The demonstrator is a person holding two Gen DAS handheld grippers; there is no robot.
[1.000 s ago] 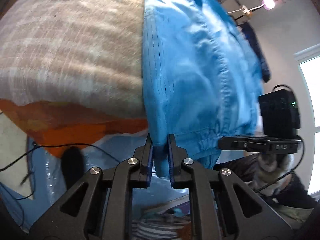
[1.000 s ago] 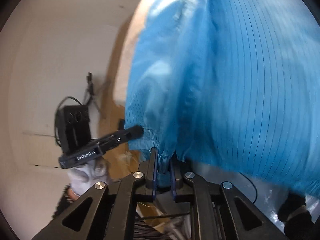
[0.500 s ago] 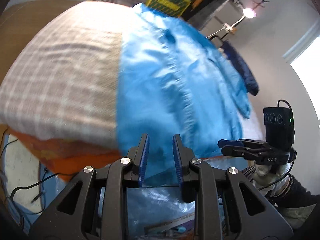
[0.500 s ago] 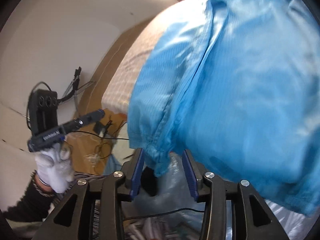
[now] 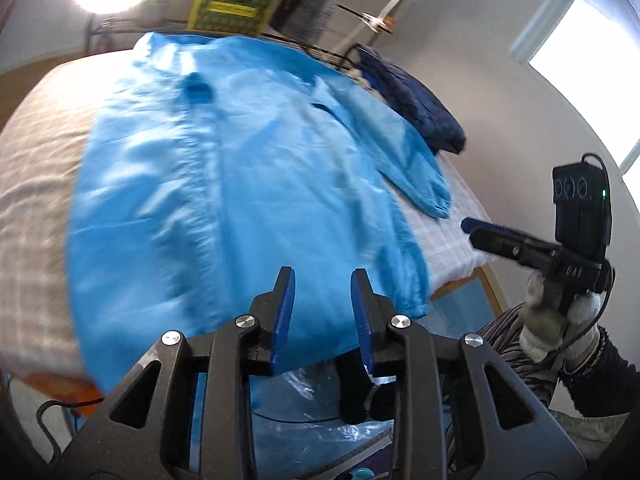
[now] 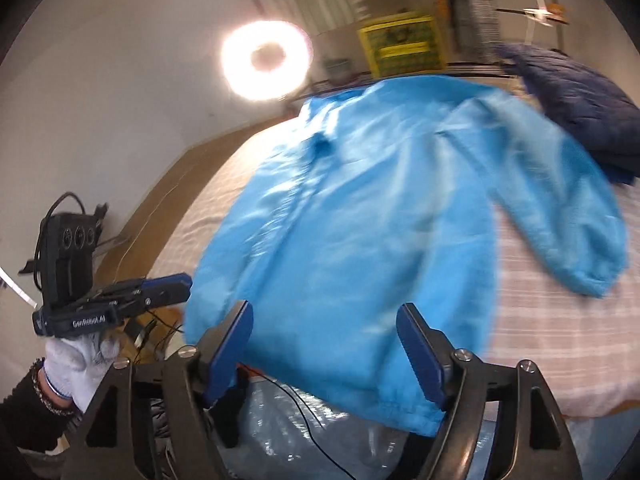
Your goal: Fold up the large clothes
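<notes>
Both grippers are off the cloth now. My left gripper has its jaws parted a little, just been opening, nothing between them; my right gripper has just been opening too and stands wide, nothing clamped. The blue jacket lies spread flat on the bed, hem at six o'clock draping over the near edge, collar at twelve, one sleeve angled out toward three o'clock. I reckon it's laid open like this so the sleeves can be folded in next. A dark navy jacket sits at two o'clock; a ring light glows at eleven beside a yellow crate.
</notes>
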